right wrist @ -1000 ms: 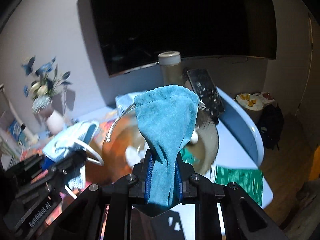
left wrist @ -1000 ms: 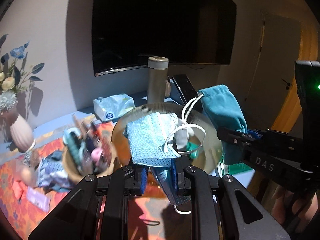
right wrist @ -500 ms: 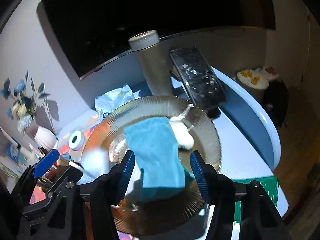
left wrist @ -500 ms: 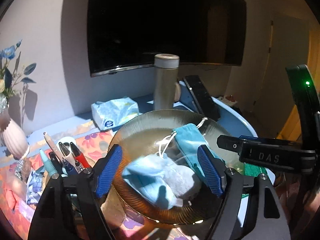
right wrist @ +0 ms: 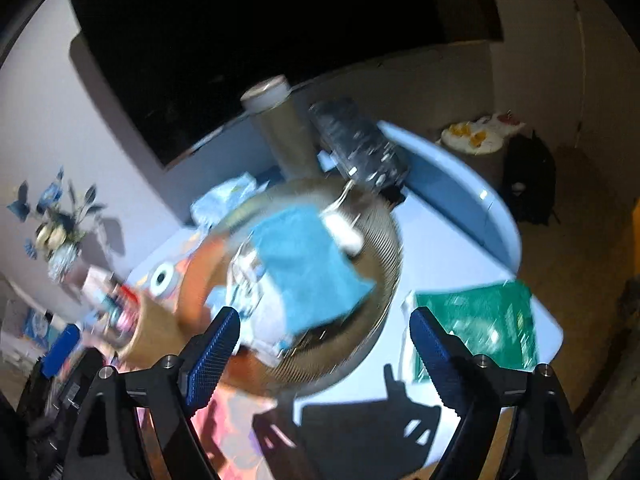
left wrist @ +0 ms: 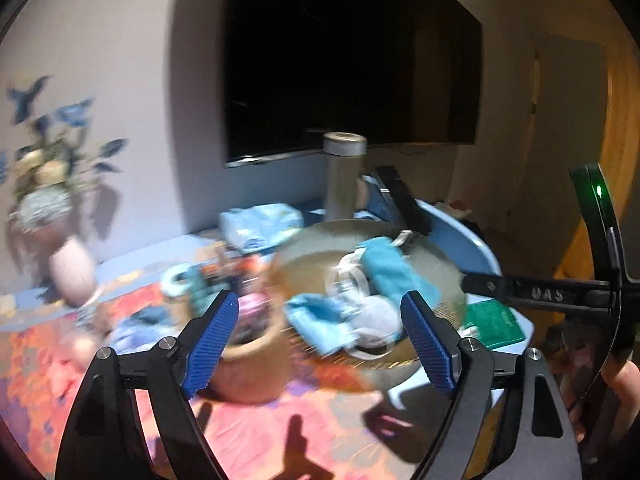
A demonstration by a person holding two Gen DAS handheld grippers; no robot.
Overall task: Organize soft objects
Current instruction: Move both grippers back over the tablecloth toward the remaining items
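Note:
A ribbed glass bowl (left wrist: 444, 276) (right wrist: 380, 280) on the table holds a teal drawstring pouch (left wrist: 390, 268) (right wrist: 308, 264), a light blue face mask (left wrist: 320, 320) (right wrist: 240, 280) and a pale grey soft item (left wrist: 376, 316). My left gripper (left wrist: 320, 340) is open and empty, in front of and above the bowl. My right gripper (right wrist: 324, 344) is open and empty, also just short of the bowl; it shows at the right of the left wrist view (left wrist: 532, 292). Both views are motion-blurred.
A wooden cup of pens (left wrist: 252, 356) (right wrist: 148, 332) stands left of the bowl. Behind are a steel flask (left wrist: 342, 176) (right wrist: 280, 128), a tissue pack (left wrist: 260, 224), a dark remote (right wrist: 356, 144) and a flower vase (left wrist: 72, 272). A green booklet (right wrist: 480, 320) lies right of the bowl.
A second ago each gripper held its soft item above the bowl. Both opened and dropped mask and pouch into it. Both grippers have since drawn back, still open.

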